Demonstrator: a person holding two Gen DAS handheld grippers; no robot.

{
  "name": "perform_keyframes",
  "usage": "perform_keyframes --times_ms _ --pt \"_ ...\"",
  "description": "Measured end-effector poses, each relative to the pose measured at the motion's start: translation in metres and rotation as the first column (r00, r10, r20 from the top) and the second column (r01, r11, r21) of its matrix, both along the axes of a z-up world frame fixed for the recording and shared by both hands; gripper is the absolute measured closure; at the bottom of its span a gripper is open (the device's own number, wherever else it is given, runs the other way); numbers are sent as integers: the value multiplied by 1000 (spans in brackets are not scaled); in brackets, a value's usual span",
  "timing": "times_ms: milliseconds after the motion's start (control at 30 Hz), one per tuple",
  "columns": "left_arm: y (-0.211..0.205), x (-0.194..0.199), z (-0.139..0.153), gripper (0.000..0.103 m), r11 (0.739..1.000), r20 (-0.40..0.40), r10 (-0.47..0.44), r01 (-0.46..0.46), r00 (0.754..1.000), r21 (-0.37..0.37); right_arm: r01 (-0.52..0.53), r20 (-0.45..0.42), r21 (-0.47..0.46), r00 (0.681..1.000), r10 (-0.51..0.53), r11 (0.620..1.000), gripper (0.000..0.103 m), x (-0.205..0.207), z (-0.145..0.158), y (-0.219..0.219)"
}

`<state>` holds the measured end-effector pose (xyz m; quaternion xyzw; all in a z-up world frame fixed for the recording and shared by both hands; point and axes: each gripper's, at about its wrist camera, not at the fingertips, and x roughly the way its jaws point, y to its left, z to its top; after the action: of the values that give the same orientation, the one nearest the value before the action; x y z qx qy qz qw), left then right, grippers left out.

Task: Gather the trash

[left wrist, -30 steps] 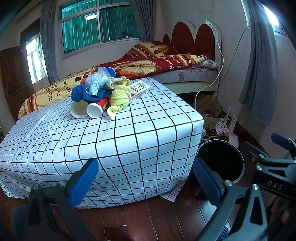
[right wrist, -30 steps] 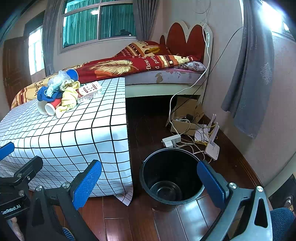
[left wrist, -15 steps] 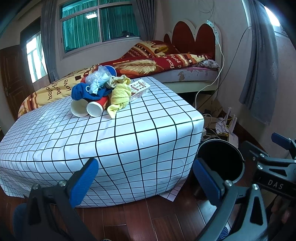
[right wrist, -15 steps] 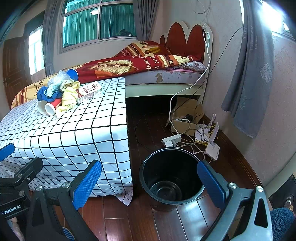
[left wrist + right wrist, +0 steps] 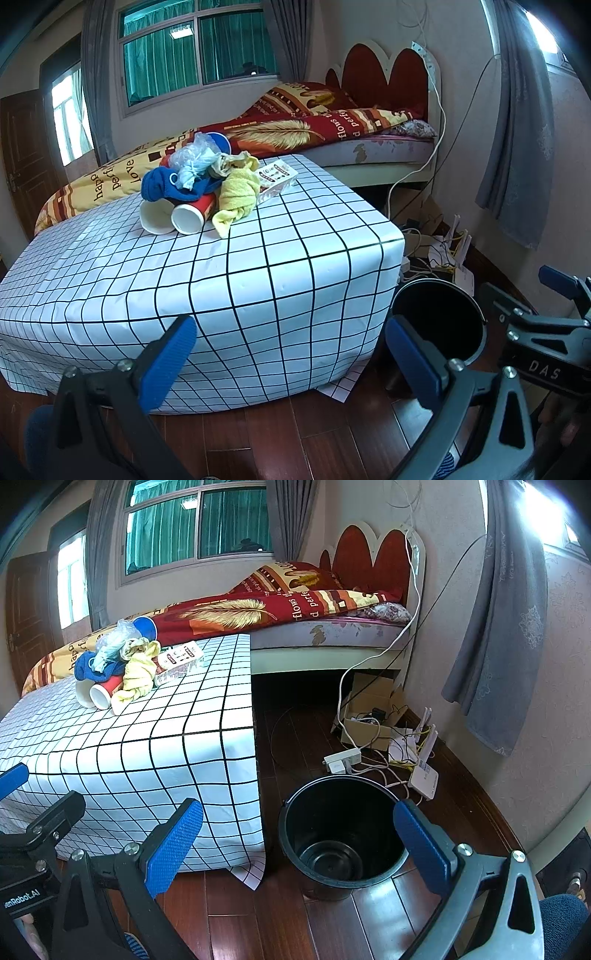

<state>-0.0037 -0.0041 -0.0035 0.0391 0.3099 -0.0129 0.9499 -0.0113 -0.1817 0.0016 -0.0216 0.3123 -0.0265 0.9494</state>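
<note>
Red quilt [image 5: 332, 125] lettered "perfect", "love", right claw [image 5: 299, 843] frame stamped "DAS"

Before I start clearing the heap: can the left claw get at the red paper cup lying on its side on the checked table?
Probably yes. The open left claw has only bare checked cloth between it and the red paper cup, whose mouth faces it.

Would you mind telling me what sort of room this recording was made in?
Most likely a home bedroom: a bed with a patterned quilt and scalloped headboard stands under a curtained window.
</note>
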Motion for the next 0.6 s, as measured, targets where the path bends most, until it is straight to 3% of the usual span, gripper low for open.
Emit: perform_keyframes --times_ms 600 --pt "0 -1 1 0 1000 -3 -6 6 1000 -4 -2 -3 -1 1000 2 1000 0 0 -1 1"
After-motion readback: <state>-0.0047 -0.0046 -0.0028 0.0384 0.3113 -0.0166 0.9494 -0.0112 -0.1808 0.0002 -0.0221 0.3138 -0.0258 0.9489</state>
